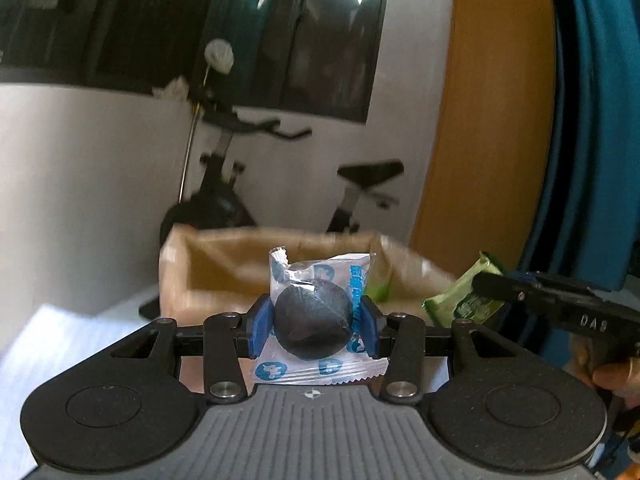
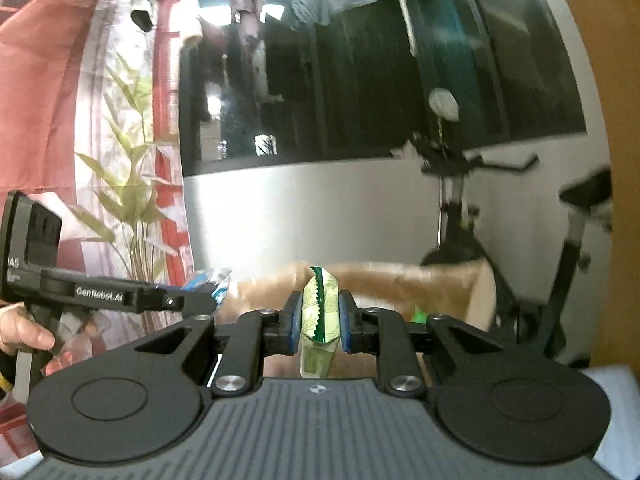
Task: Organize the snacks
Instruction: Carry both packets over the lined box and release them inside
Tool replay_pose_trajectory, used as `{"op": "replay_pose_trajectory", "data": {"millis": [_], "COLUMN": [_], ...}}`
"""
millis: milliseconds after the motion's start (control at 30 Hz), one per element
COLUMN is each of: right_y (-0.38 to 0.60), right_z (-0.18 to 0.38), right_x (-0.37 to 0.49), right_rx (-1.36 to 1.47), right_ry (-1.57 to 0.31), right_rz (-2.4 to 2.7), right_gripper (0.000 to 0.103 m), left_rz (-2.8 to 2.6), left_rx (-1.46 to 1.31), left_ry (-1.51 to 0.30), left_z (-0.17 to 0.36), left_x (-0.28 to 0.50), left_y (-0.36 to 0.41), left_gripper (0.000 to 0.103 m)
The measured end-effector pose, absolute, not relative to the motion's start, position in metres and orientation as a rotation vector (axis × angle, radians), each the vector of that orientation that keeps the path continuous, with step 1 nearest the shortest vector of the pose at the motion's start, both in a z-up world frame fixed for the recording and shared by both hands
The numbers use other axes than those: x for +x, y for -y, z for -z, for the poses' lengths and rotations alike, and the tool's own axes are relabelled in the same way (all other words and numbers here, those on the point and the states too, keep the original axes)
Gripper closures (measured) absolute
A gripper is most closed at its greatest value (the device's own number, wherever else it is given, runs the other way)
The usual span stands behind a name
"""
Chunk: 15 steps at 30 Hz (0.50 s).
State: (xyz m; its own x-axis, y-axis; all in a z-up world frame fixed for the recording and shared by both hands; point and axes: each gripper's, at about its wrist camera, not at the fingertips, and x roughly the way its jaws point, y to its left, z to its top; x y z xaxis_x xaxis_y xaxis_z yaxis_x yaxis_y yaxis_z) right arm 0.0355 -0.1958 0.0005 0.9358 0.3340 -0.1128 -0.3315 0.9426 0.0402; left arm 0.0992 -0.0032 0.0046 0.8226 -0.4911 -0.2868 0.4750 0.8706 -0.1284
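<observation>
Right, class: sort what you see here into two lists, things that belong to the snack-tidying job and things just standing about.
Part of the job:
- dark round snack, in the left gripper
- green packet, in the right gripper
- cardboard box

Just standing about:
- exercise bike
- blue curtain
- leaf-patterned curtain

The left tool (image 1: 314, 326) is black — two round discs at five and seven o'clock, a ribbed grey plate between them, silver screws on the linkage, blue pads (image 1: 258, 326) on its fingers. The right tool (image 2: 320, 322) matches it. Seen side-on, the bodies carry white lettering — "GenRobot.AI" and "DAS".
</observation>
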Motion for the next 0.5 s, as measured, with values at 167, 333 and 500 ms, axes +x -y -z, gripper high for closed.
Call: {"op": "replay_pose_trajectory", "data": {"millis": [167,333,500], "right_y": [0.192,0.2,0.208], "right_z": [-0.021,-0.007,0.005], "right_x": [0.086,0.131,0.128], "right_rx": [-0.001,0.065,0.077], "right_ry": [-0.143,-0.266,-0.308], "right_rz": [-0.271,-0.157,-0.1], "right_gripper": [0.083,0.083,0.064], "left_rz": [0.473,0.389,0.38], "left_rx": [-0.035,0.012,0.01], "left_ry": [-0.336,-0.413,-0.449], "left_z": [-0.016,0.0,0.008], "left_x": [0.145,0.183,0.189], "left_y": [0.03,0.055,0.048], "left_gripper": [0.055,0.055,0.038]}}
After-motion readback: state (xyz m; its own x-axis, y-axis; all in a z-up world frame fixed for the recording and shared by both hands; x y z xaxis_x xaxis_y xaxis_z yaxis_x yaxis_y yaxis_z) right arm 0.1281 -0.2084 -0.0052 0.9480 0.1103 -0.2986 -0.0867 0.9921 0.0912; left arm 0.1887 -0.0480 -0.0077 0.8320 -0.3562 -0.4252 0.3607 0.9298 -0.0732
